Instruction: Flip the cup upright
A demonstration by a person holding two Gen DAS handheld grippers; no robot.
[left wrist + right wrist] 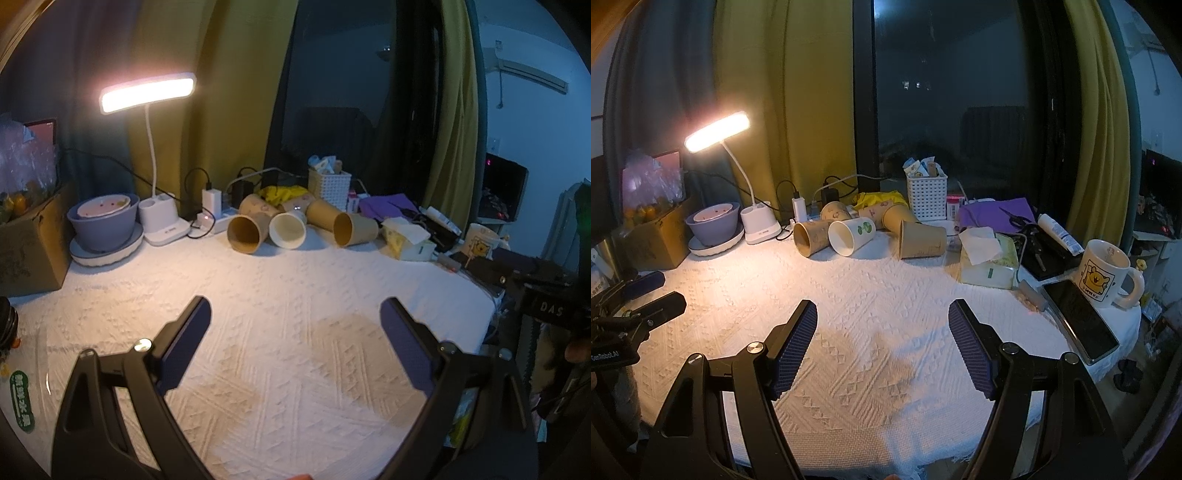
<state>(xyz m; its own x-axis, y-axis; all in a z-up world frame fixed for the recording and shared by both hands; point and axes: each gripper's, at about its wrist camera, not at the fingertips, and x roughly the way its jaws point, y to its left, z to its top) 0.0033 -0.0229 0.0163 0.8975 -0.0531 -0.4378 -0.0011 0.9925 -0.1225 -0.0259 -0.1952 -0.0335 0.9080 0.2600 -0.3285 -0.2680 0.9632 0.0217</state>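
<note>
Several paper cups lie on their sides at the back of the white cloth-covered table [295, 332]. A brown cup [245, 230] lies at the left, a white cup [288, 229] in the middle, another brown cup [352, 229] at the right, all mouths toward me. In the right wrist view they show as the brown cup [810, 238], the white cup with green print [849, 236] and the brown cup [921, 240]. My left gripper [295, 314] is open and empty, well short of the cups. My right gripper [882, 314] is open and empty too. The left gripper also shows at the left edge of the right wrist view [653, 295].
A lit desk lamp [147, 92] stands at the back left beside a purple bowl on a plate [103, 221] and a cardboard box [29, 243]. A white basket [926, 195], tissue pack [988, 258], phone [1078, 317] and mug [1106, 273] crowd the right side.
</note>
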